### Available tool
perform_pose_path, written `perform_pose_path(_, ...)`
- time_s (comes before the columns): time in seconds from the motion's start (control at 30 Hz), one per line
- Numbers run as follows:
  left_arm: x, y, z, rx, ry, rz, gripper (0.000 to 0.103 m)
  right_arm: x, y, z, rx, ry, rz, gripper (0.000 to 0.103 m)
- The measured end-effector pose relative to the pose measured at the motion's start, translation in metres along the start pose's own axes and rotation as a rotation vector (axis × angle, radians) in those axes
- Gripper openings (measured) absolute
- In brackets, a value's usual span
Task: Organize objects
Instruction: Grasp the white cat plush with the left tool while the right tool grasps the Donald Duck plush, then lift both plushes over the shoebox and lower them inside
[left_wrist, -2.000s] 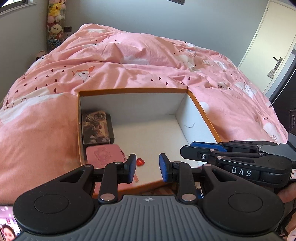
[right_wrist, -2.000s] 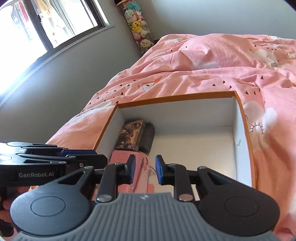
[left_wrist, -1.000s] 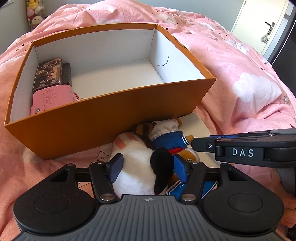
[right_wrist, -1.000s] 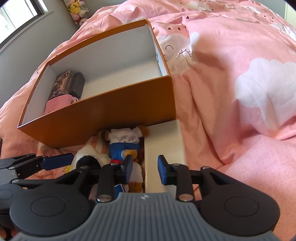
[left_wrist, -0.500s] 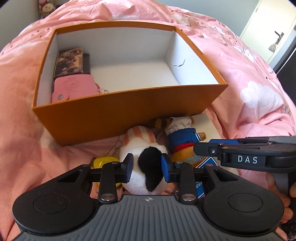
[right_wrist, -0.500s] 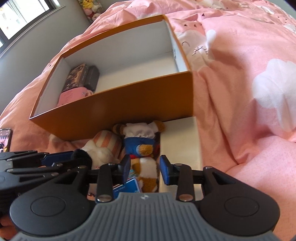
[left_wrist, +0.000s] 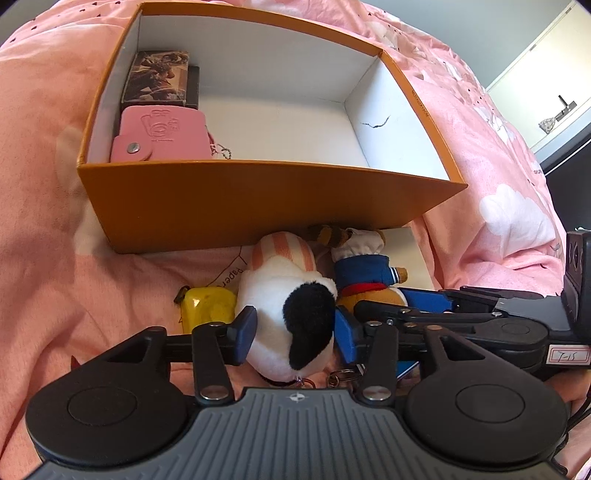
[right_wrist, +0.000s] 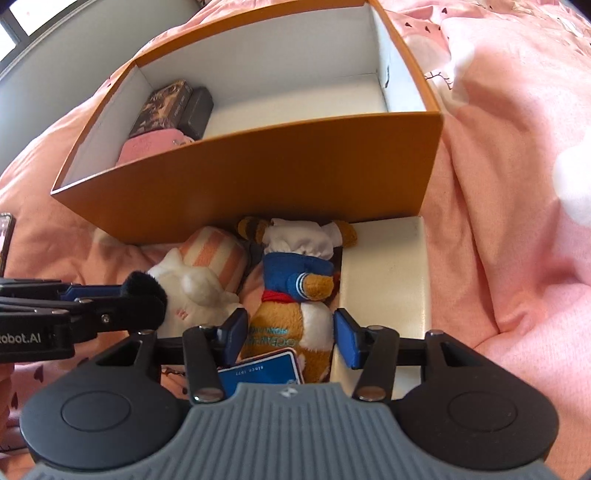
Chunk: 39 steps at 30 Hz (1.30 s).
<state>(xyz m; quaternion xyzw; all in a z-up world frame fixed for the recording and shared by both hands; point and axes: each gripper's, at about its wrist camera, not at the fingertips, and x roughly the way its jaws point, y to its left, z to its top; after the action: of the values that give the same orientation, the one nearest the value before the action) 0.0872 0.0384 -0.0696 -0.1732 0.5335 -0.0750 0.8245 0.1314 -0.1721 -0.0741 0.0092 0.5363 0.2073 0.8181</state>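
Observation:
An orange box (left_wrist: 258, 184) with a white inside sits on the pink bed cover. Against its near wall lie a white plush (left_wrist: 280, 288) with a striped hat and a black ear, and a brown plush (left_wrist: 364, 267) in a blue sailor top. My left gripper (left_wrist: 295, 336) hangs over the white plush. Its jaws are opening, with the plush body between the pads and no clear squeeze on it. My right gripper (right_wrist: 290, 338) straddles the brown plush (right_wrist: 295, 295). Its jaws are opening too, and a thin gap shows on each side.
In the box's left end sit a patterned box (left_wrist: 157, 75), a dark case (right_wrist: 197, 109) and a pink pouch (left_wrist: 162, 129). A yellow charm (left_wrist: 208, 308), a flat white box (right_wrist: 388, 277) and a blue card (right_wrist: 258, 371) lie by the plushes. A phone (right_wrist: 5, 236) lies far left.
Both grippers dropped closer to the plushes before the box. The left jaws narrowed half a second ago and have widened again; the right jaws have widened around the brown plush.

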Motion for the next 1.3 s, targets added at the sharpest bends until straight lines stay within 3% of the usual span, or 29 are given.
perform_pose_path(0.1,0.007,-0.002,0.003,-0.014,0.023,-0.009,0.070,0.003,0.004,-0.001,-0.031,0.002,-0.009,0.054)
perform_pose_path(0.2,0.013,-0.006,0.007,-0.013,0.035,0.006,0.075,0.004,0.007,-0.003,-0.065,0.001,-0.011,0.056)
perform_pose_path(0.43,0.037,-0.009,0.009,0.017,0.083,0.075,0.073,0.010,0.010,-0.005,-0.113,0.007,-0.015,0.060)
perform_pose_path(0.63,0.038,-0.013,0.005,0.037,0.071,0.077,0.066,0.014,0.013,-0.007,-0.143,0.010,-0.043,0.052)
perform_pose_path(0.77,0.028,-0.014,0.000,0.040,0.044,0.074,0.061,0.007,0.013,-0.010,-0.145,-0.009,-0.059,0.047)
perform_pose_path(1.1,-0.028,-0.025,-0.006,0.083,-0.073,0.033,0.060,-0.045,0.020,-0.015,-0.187,-0.115,-0.085,0.046)
perform_pose_path(1.3,-0.068,-0.036,0.004,0.105,-0.168,-0.036,0.060,-0.084,0.021,-0.007,-0.202,-0.206,-0.077,0.046)
